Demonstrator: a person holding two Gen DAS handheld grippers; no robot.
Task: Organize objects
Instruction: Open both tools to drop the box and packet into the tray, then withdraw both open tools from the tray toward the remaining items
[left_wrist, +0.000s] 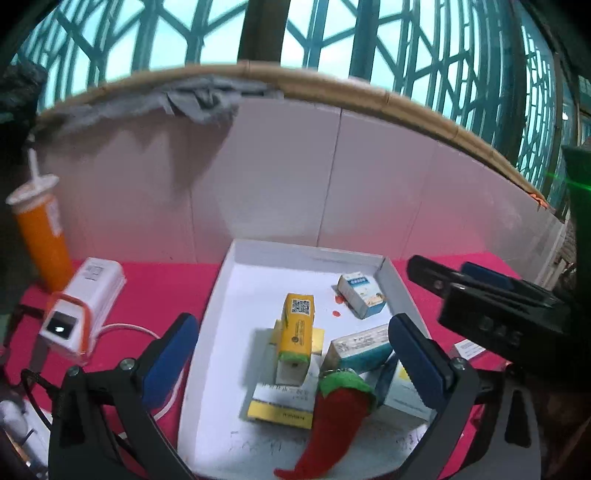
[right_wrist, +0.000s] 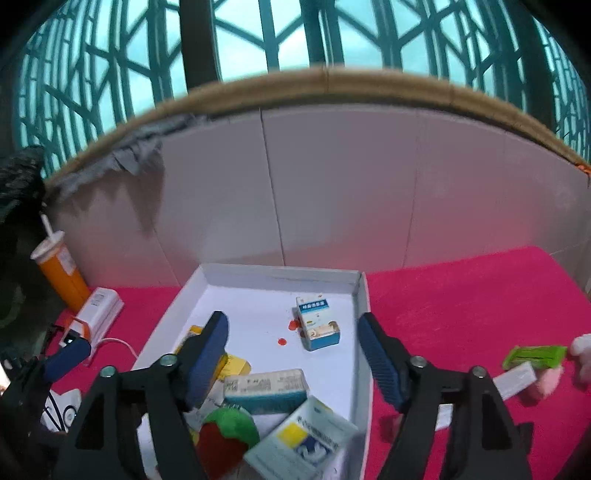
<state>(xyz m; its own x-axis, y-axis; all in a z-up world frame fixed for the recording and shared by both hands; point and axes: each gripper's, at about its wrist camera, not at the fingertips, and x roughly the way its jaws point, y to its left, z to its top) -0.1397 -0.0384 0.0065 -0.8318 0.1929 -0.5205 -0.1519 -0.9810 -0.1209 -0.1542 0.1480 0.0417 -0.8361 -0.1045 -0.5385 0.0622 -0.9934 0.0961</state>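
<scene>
Sorting nearly done: boxes and a felt chilli (left_wrist: 332, 417) fill the white tray (left_wrist: 295, 251); both hand-held grippers (left_wrist: 291, 354) (right_wrist: 291, 350) gape empty; green box (right_wrist: 535, 356) remains on the worktop (right_wrist: 461, 295).

Both wrist cameras look forward and downward, close over the white tray (left_wrist: 236, 266) on the pink tabletop (right_wrist: 461, 295), facing the far-edge backboard (left_wrist: 277, 177); both share tray and backboard.
</scene>
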